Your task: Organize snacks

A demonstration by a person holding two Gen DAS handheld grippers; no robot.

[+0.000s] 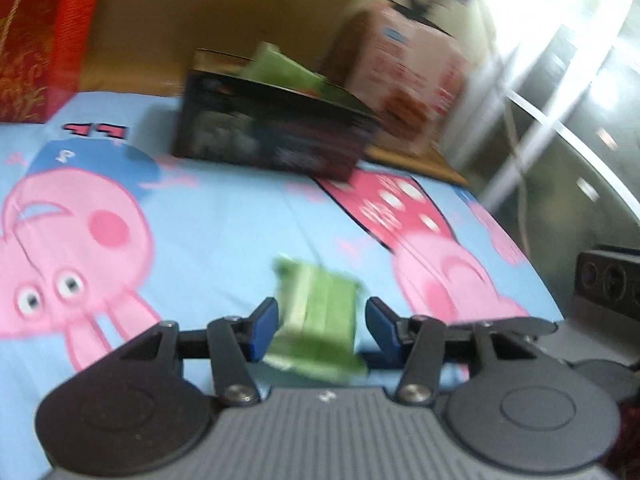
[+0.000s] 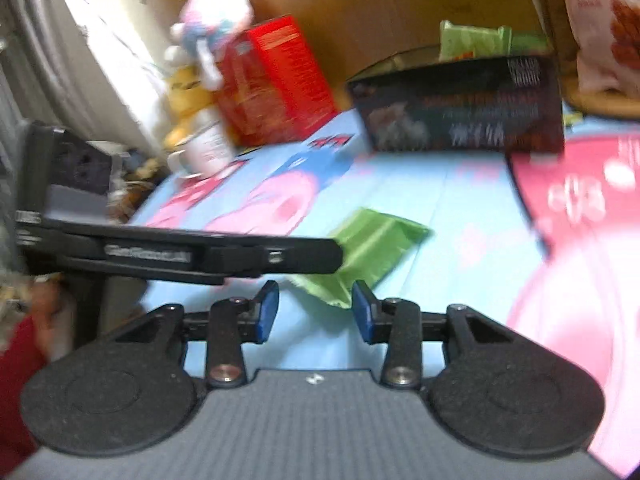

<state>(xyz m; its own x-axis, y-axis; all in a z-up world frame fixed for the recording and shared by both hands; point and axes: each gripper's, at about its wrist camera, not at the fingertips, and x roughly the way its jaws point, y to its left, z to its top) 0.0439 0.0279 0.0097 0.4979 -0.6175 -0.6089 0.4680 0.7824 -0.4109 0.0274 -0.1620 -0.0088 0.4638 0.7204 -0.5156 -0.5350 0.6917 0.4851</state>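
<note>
Left wrist view: left gripper (image 1: 322,326) spread around green snack packet (image 1: 320,328) near bed's (image 1: 240,208) front edge, pads not touching. Right gripper (image 2: 314,312) spread, packet corner between jaws; bare sheet up to black box (image 2: 460,112).

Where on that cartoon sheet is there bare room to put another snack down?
Bare sheet lies between the black box and the green packet, leftward toward the red box. It is crowded at the back right, where the black box, pink box and red pouch sit close.

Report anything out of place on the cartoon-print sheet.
One green foil snack packet lies loose on the blue sheet, between the left gripper's open jaws, while the other green packets sit inside the black box.
</note>
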